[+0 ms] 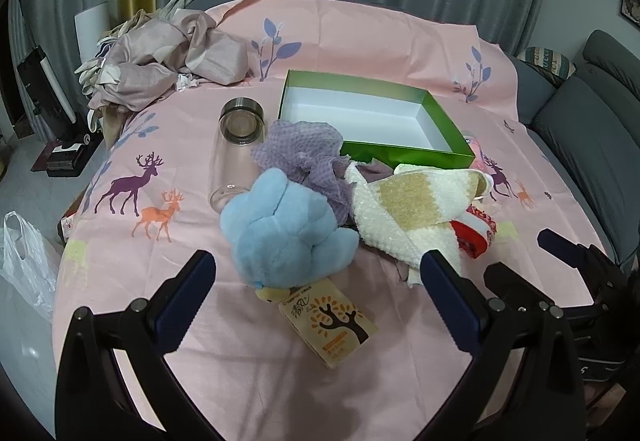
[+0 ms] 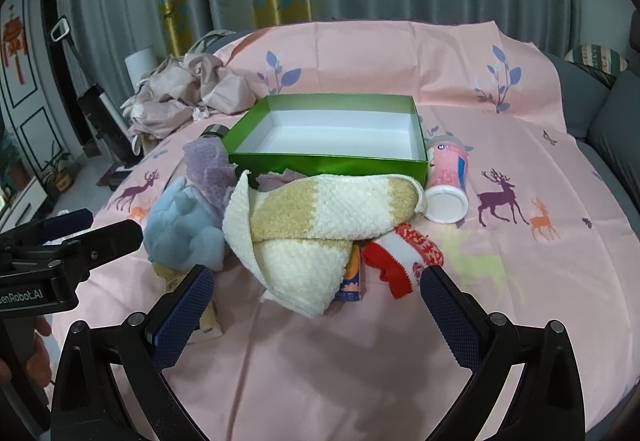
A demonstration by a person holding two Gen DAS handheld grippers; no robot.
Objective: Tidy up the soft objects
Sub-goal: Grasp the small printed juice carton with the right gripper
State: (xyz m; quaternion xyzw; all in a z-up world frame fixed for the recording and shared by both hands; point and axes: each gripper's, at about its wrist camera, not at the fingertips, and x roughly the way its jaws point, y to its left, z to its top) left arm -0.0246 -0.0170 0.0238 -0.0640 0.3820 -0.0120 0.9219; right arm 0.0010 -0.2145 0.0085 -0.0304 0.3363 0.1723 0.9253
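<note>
Your left gripper (image 1: 318, 275), jaws spread and empty, faces the blue plush (image 1: 280, 229) dead ahead; right gripper (image 2: 318, 291), also spread, fronts the towel (image 2: 320, 233).

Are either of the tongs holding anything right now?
No. The left tongs and right tongs are both open and empty, short of the blue plush toy and the cream towel.

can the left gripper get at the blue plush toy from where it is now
Probably yes. The left gripper is open with the blue plush toy right ahead between its fingers, and nothing lies on top of it. Only the tissue pack sits in front, low and partly under the toy.
</note>
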